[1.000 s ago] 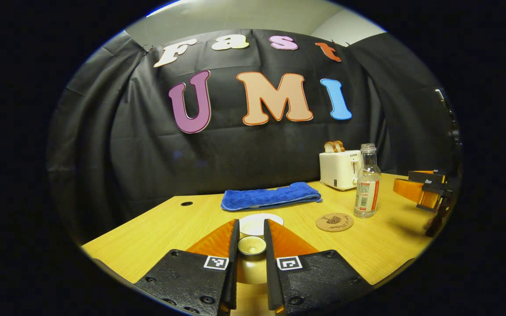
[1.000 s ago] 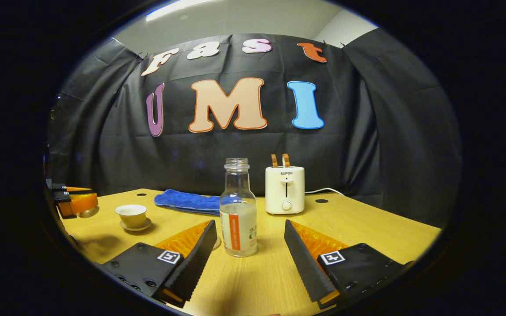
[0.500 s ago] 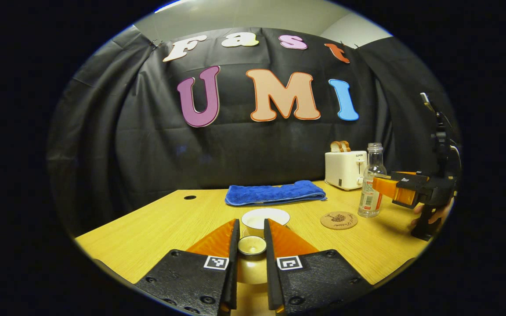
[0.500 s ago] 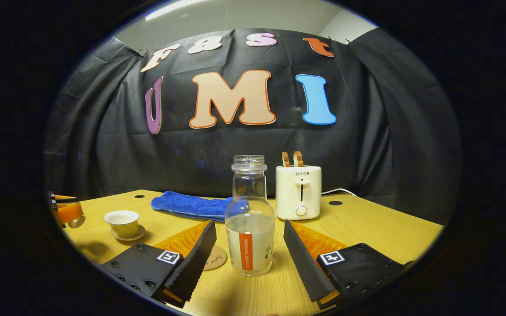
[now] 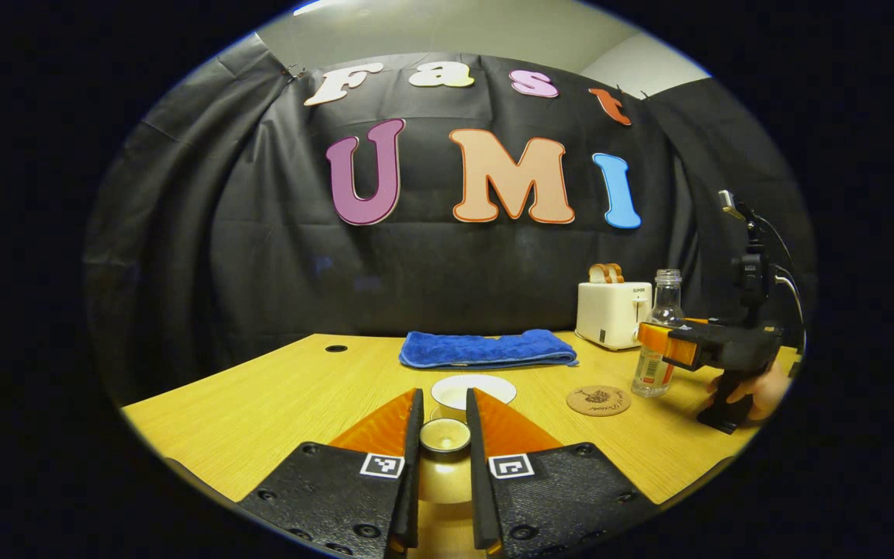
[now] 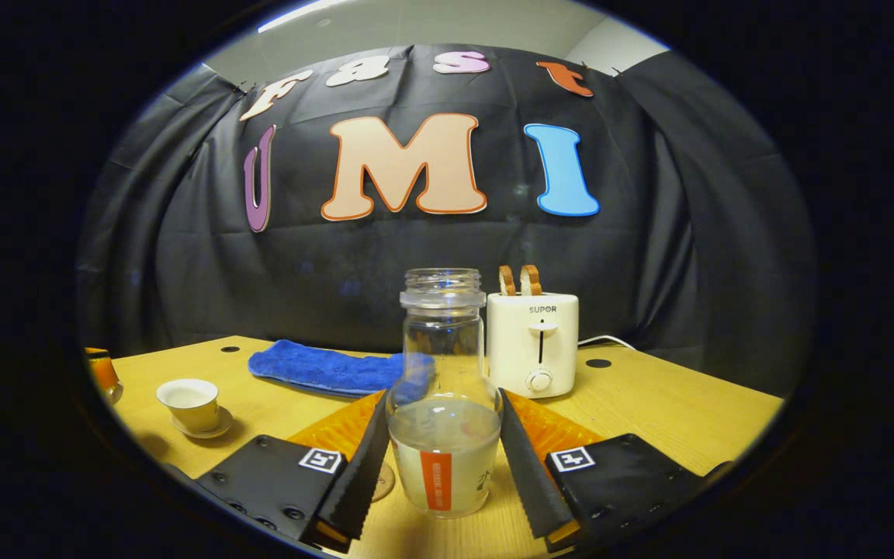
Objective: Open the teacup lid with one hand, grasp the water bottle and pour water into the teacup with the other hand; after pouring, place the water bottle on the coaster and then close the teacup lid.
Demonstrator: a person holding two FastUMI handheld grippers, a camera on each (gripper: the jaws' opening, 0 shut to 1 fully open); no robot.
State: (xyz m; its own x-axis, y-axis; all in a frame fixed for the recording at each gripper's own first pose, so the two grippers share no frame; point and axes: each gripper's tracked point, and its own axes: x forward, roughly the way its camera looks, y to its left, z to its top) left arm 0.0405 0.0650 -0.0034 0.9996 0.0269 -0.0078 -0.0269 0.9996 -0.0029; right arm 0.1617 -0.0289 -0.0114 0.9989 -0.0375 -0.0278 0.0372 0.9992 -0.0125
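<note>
Wooden table point(image 5: 276, 404) is carrying everything, black cloth wall standing behind it.

Left gripper point(image 5: 445, 466) is sitting low at the near edge in the left gripper view, fingers clenched on the teacup lid point(image 5: 445, 436), gripping its small knob from both sides. Lid is being held just in front of and near the teacup point(image 5: 472, 390), which is standing open on its saucer point(image 6: 201, 428) just past the fingertips. Whether there is liquid in the cup cannot be told.

Right gripper point(image 6: 443, 458) is closing in around the water bottle point(image 6: 445, 419) in the right gripper view: both fingers are lying against the bottle's lower body, left and right. Contact looks made, but whether they are pressing I cannot tell. Bottle is standing upright on the table, uncapped, part full. In the left gripper view the same gripper is showing far right, with a hand point(image 5: 761, 388) holding its handle.

Counts: one teacup, one lid, one saucer, one bottle, one coaster point(image 5: 599, 401), one blue towel point(image 5: 487, 348), one toaster point(image 6: 532, 341), two bread slices point(image 6: 518, 279) sticking out of its slots.

Coaster is lying flat between the teacup and the bottle, just left of the bottle, nothing resting on it. Towel is lying folded farther back, behind the teacup. Toaster is standing far right, behind the bottle, near the wall.
</note>
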